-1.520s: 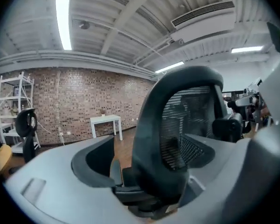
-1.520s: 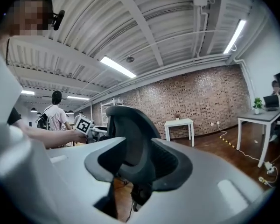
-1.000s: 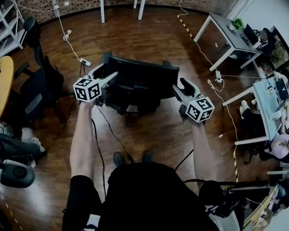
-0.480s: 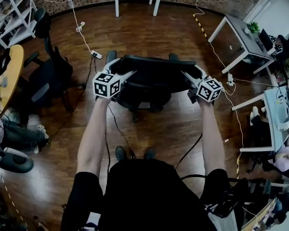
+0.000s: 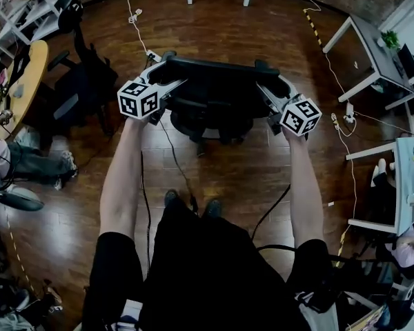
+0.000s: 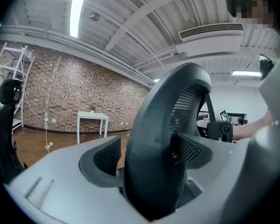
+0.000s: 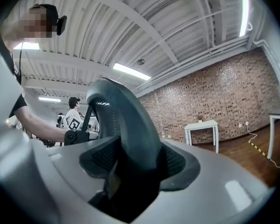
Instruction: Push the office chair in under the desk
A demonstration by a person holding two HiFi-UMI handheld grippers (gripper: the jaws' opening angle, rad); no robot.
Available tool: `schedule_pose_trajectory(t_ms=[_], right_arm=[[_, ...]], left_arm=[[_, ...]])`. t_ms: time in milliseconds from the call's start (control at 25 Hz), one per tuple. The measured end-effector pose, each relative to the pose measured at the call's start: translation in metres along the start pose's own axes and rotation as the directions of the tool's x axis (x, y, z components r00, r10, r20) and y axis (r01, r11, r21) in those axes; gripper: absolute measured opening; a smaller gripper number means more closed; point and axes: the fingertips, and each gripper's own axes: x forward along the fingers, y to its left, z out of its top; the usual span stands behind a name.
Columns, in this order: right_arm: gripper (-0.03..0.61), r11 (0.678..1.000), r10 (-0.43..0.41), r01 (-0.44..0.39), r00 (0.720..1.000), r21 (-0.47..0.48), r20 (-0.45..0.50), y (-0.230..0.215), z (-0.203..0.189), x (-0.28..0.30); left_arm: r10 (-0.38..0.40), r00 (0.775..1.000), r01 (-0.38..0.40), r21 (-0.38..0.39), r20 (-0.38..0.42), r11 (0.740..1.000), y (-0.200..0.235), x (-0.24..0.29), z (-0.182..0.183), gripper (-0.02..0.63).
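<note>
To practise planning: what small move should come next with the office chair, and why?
Probably roll the office chair straight ahead toward the white desk: bare wooden floor lies between them, so it is not yet under.

The office chair (image 5: 217,95) is looking solid black, and a fine mesh weave is showing through its back. The floor (image 5: 228,178) is glowing dark reddish-brown in plank stripes, and the tape (image 5: 316,26) is flashing yellow-and-black stripes. The brick wall (image 6: 60,94) is showing mottled red-brown, the surface (image 6: 92,115) is reading plain white, and the person's top (image 5: 214,274) is looking black.
</note>
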Motion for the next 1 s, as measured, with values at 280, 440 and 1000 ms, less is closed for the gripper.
schedule_pose_trajectory(t_ms=[280,440,1000], right_arm=[[0.256,1.0,0.014,-0.014,1.0,-0.006,-0.005,-0.029,0.003,0.014],[0.256,1.0,0.03,-0.03,1.0,-0.009,-0.002,-0.04,0.003,0.014],[0.252,0.999,-0.029,0.03,0.999,-0.045,0.023,-0.054,-0.002,0.074]], left_arm=[[0.019,1.0,-0.02,-0.023,-0.015,1.0,0.012,0.022,0.002,0.486],[0.037,0.999,-0.038,-0.026,-0.018,0.999,0.012,0.032,0.001,0.488],[-0.03,0.999,0.03,0.007,0.017,1.0,0.085,0.05,0.018,0.491]])
